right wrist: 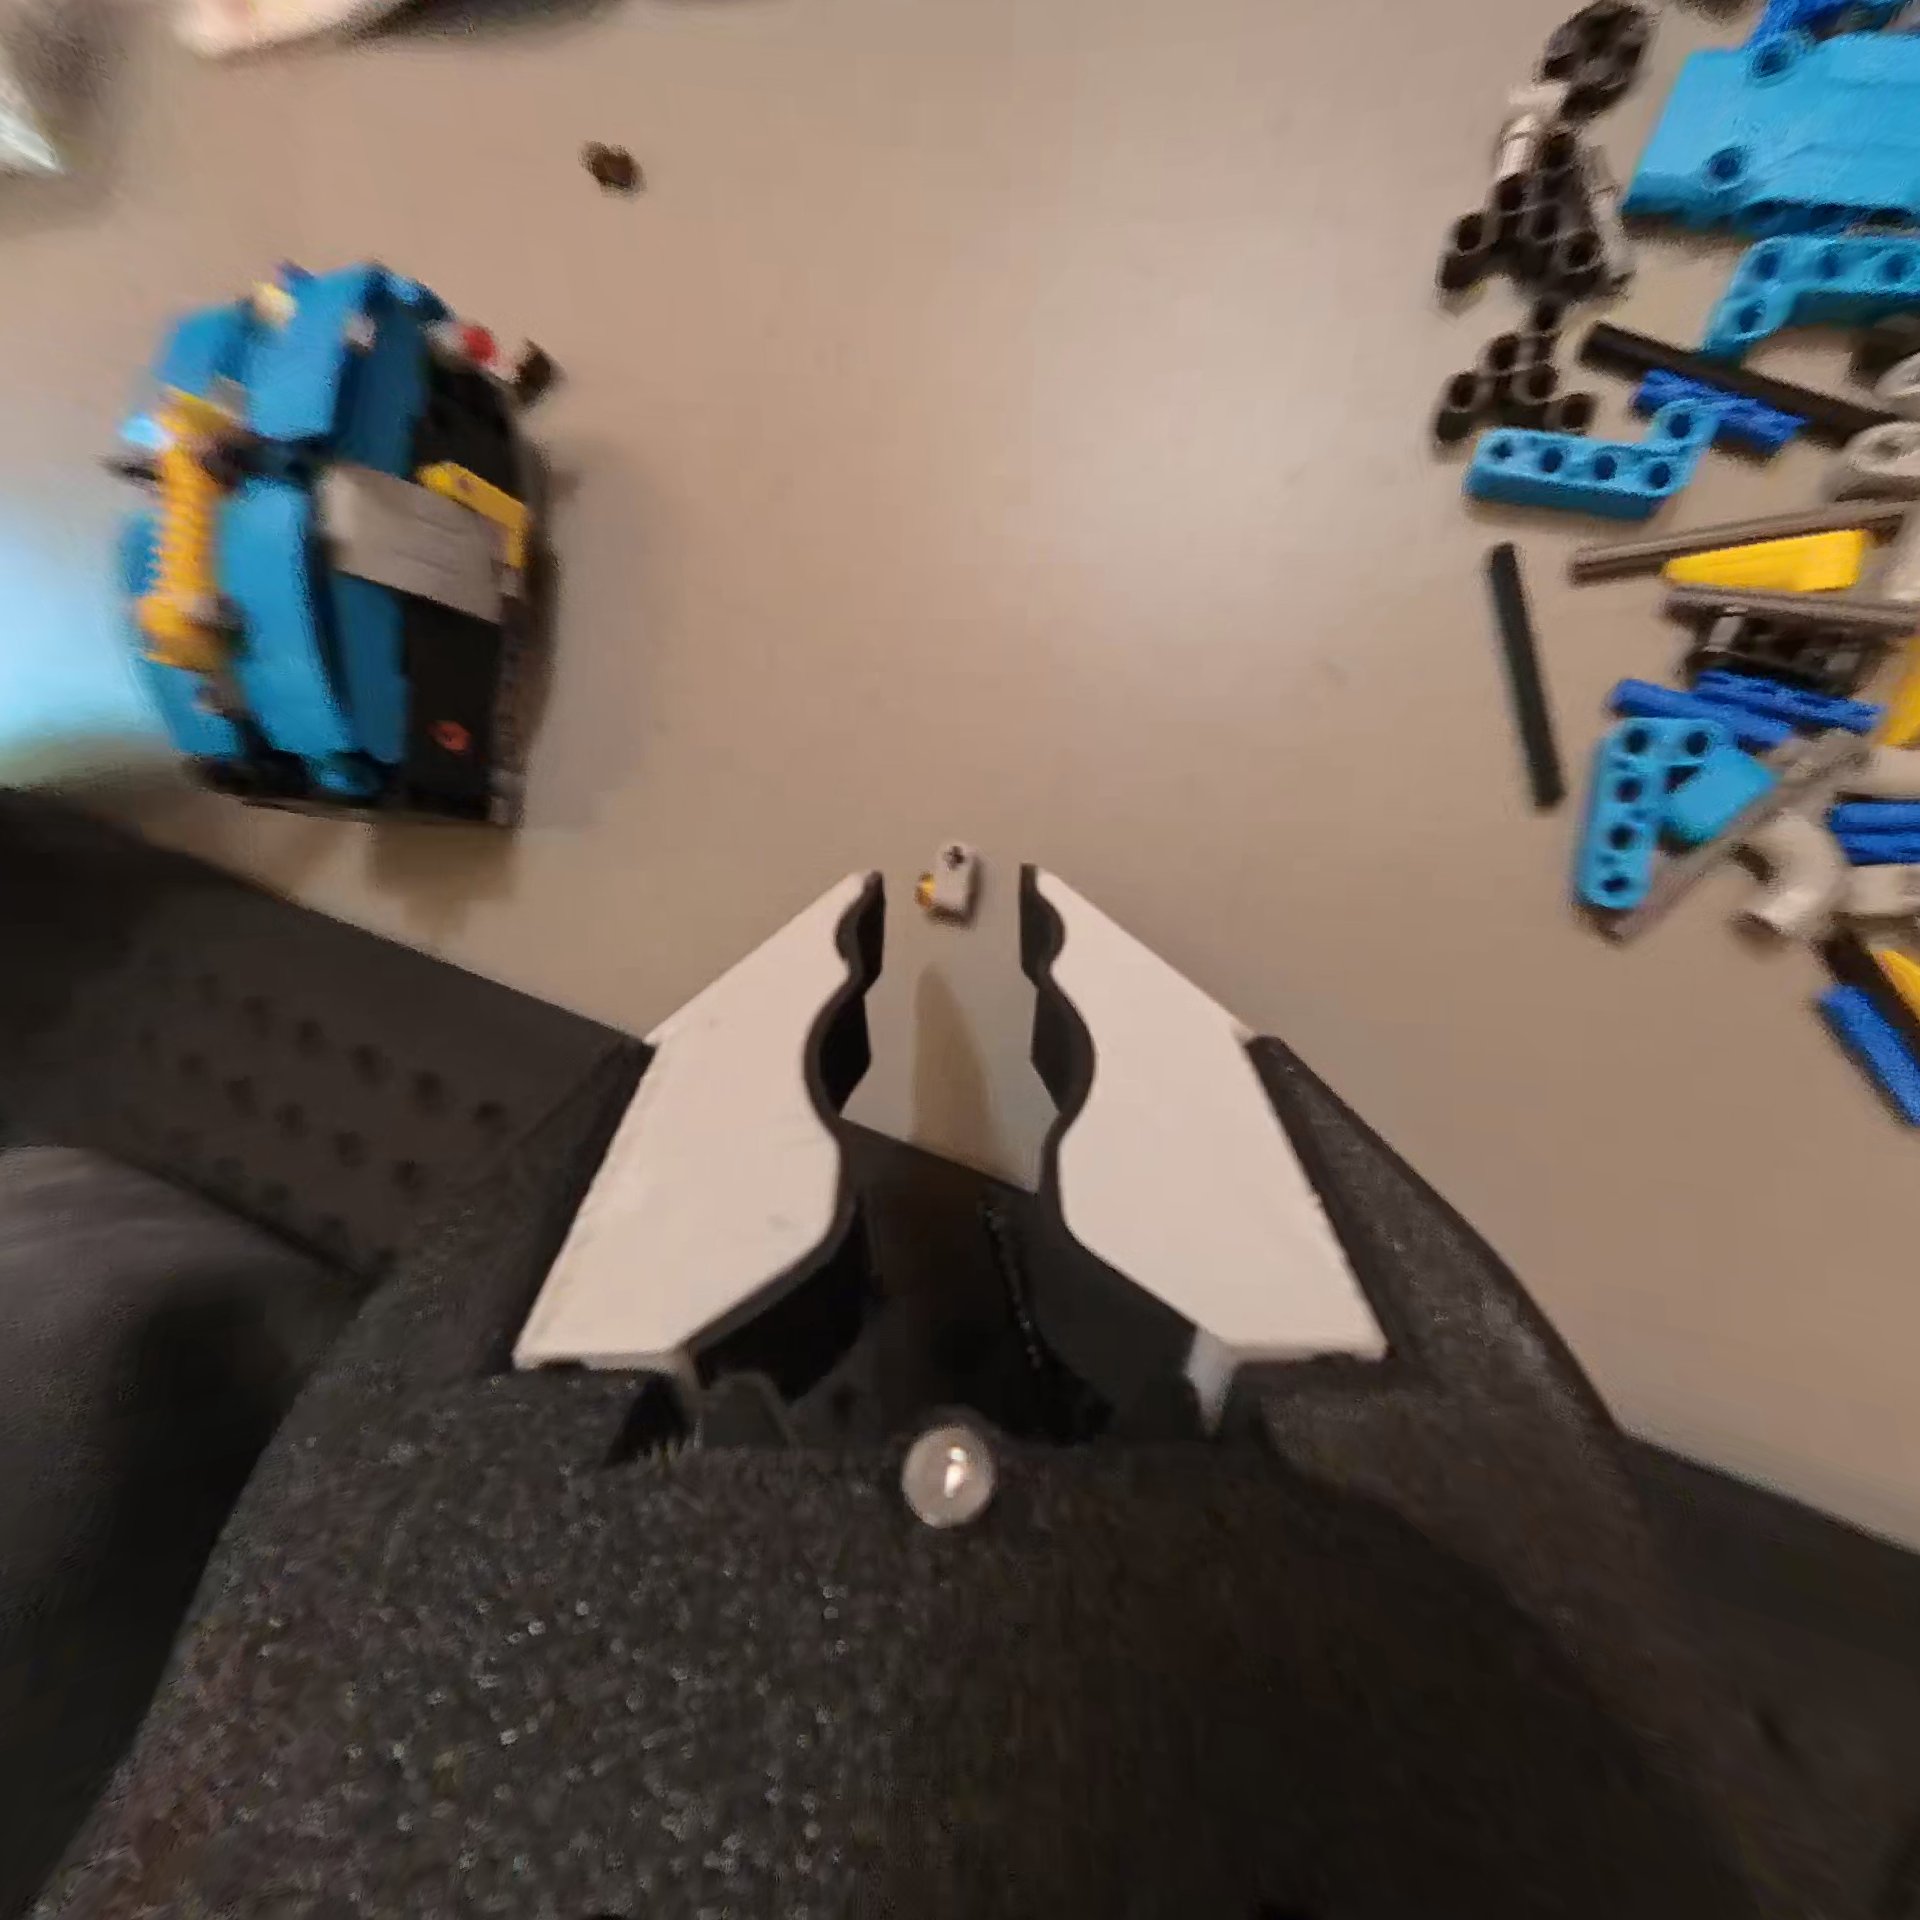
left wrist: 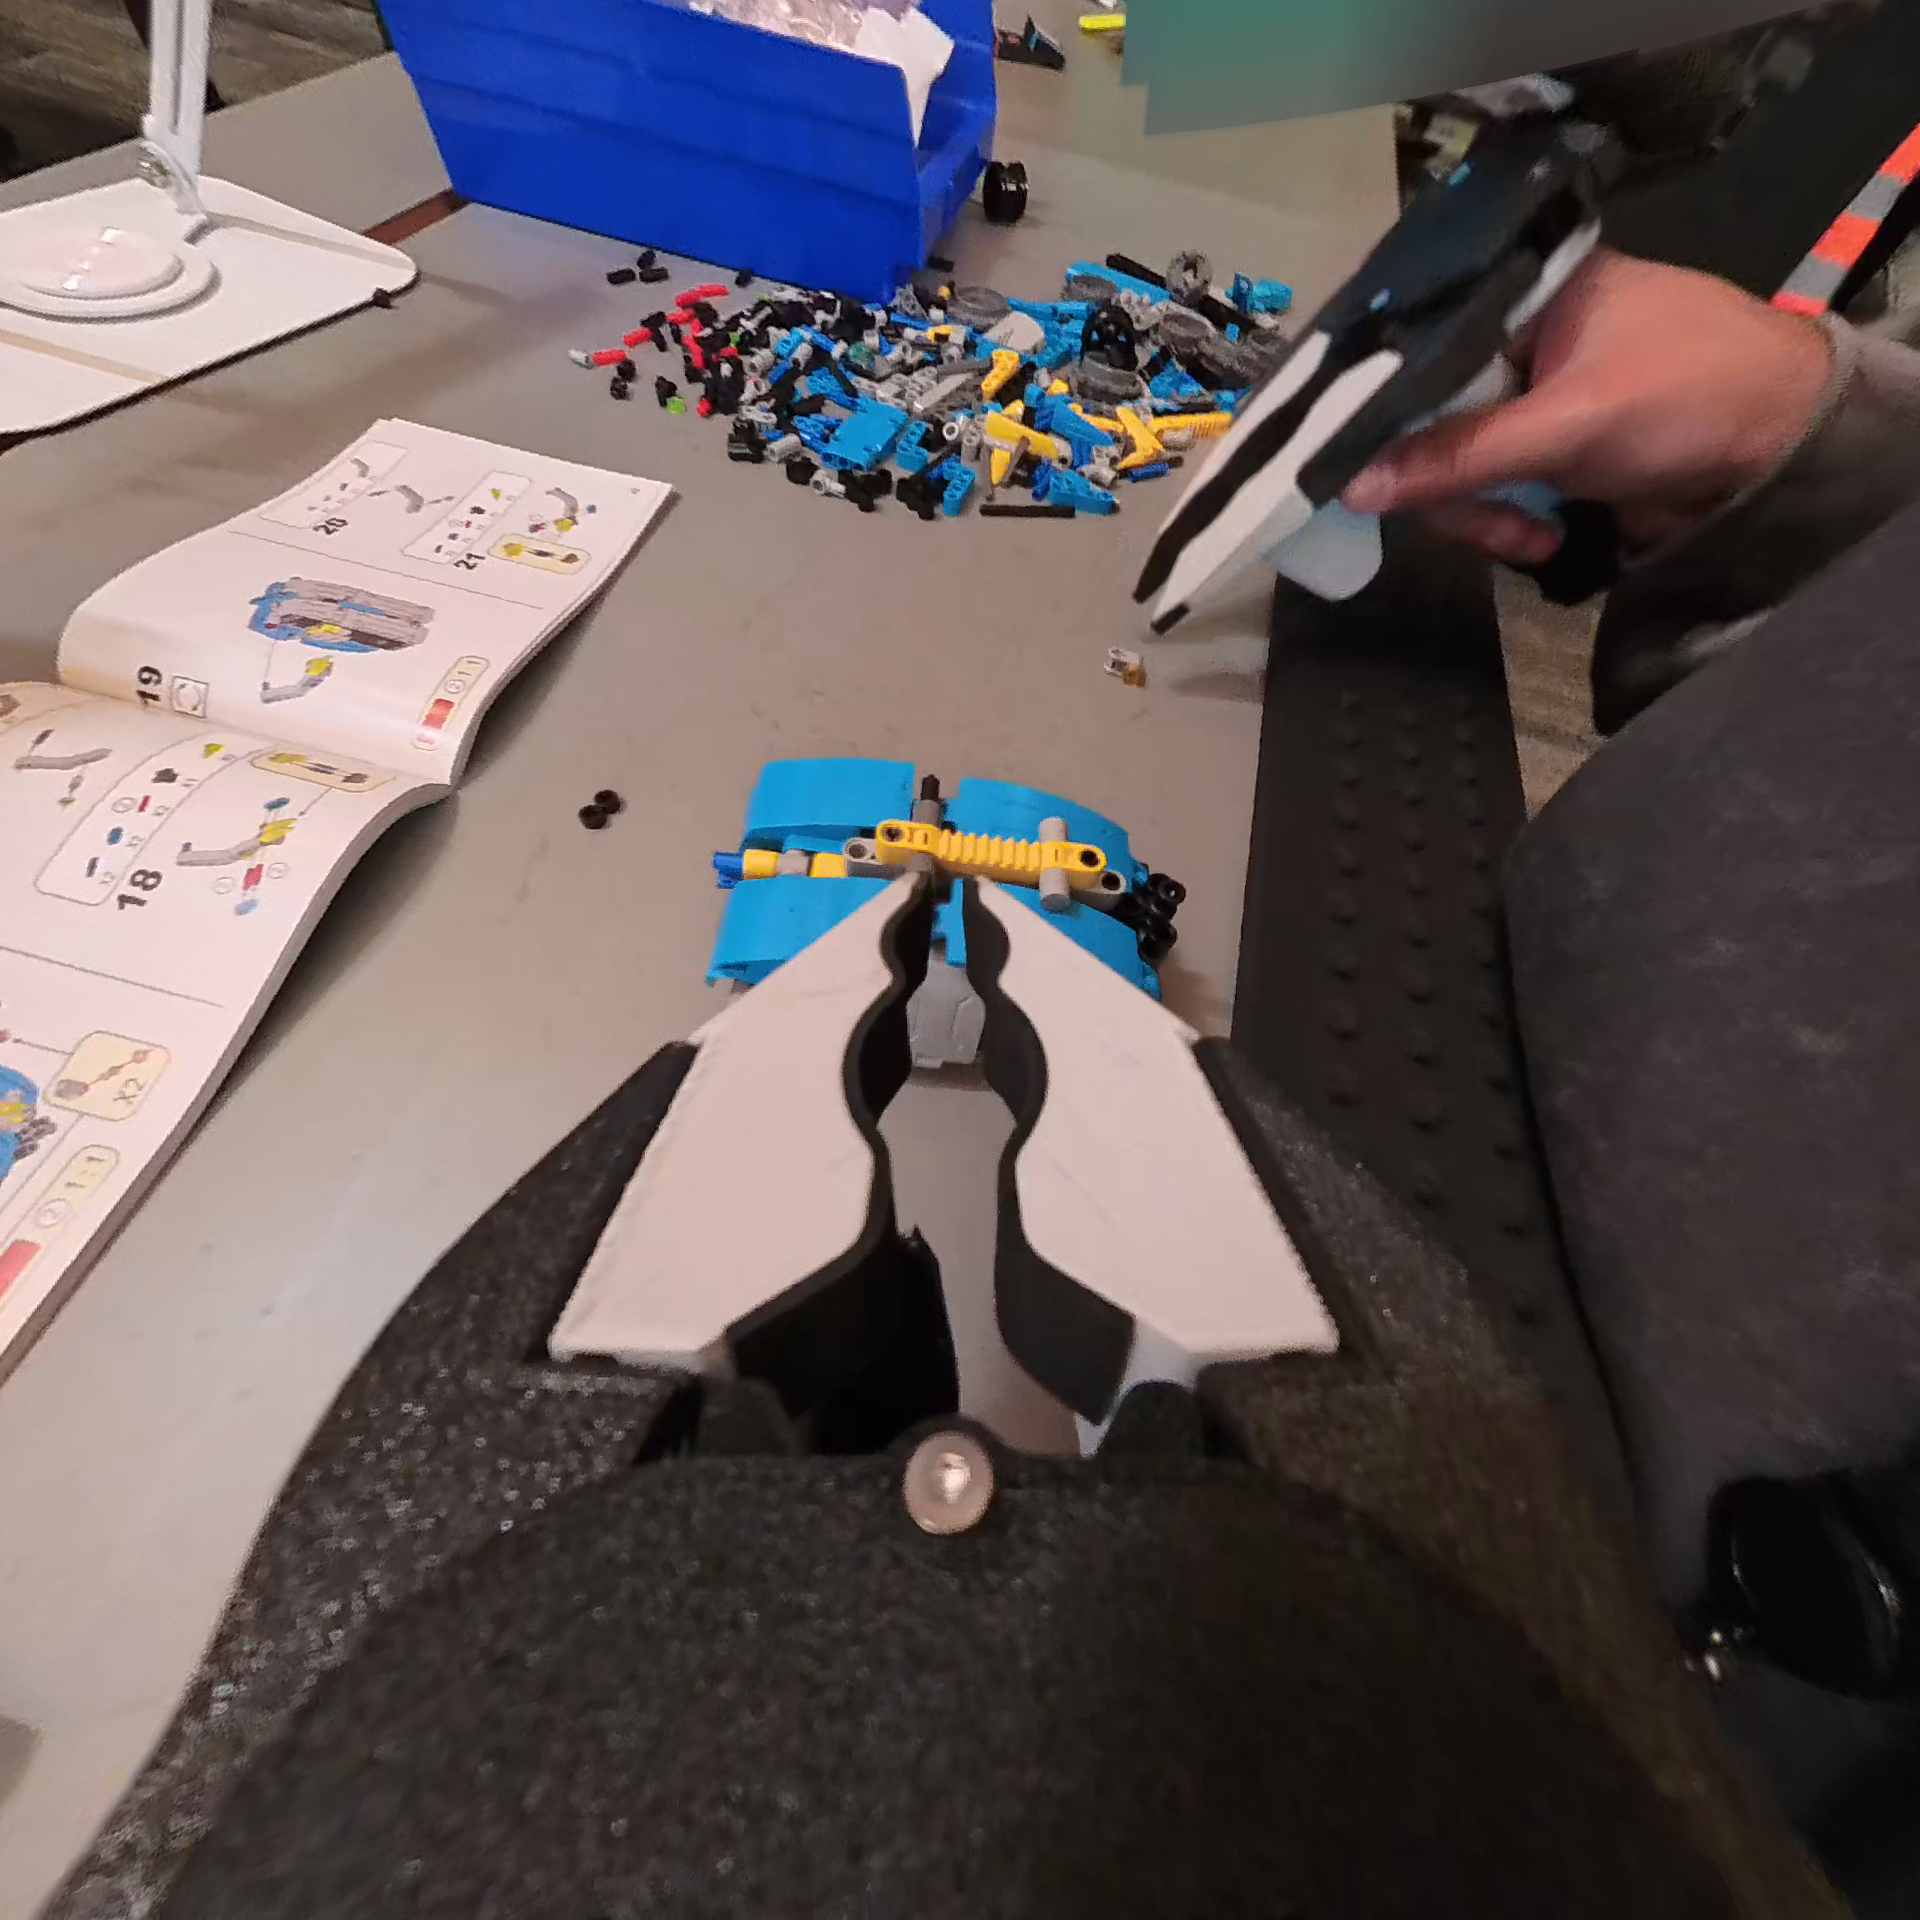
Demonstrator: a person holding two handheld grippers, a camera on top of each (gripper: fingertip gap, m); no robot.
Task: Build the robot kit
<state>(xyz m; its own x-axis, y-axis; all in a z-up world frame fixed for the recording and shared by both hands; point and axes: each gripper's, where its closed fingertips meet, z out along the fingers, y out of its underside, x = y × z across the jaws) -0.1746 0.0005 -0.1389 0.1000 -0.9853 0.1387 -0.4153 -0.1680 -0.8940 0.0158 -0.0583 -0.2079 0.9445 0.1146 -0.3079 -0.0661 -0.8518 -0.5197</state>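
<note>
Half-built blue and yellow brick model [left wrist: 935, 883] sits mid-table on the grey table [left wrist: 623, 1039], the left gripper [left wrist: 943, 883] pressed against it with fingers narrowed around its middle section. At two o'clock, a hand [left wrist: 1621, 416] tilts the right gripper [right wrist: 951, 873], parted and empty, its tips flanking a tiny grey and yellow piece [right wrist: 948, 881]. Loose bricks [left wrist: 935, 384] spread at twelve o'clock before a blue bin [left wrist: 686, 135]; an open instruction booklet [left wrist: 260, 748] lies at nine o'clock.
</note>
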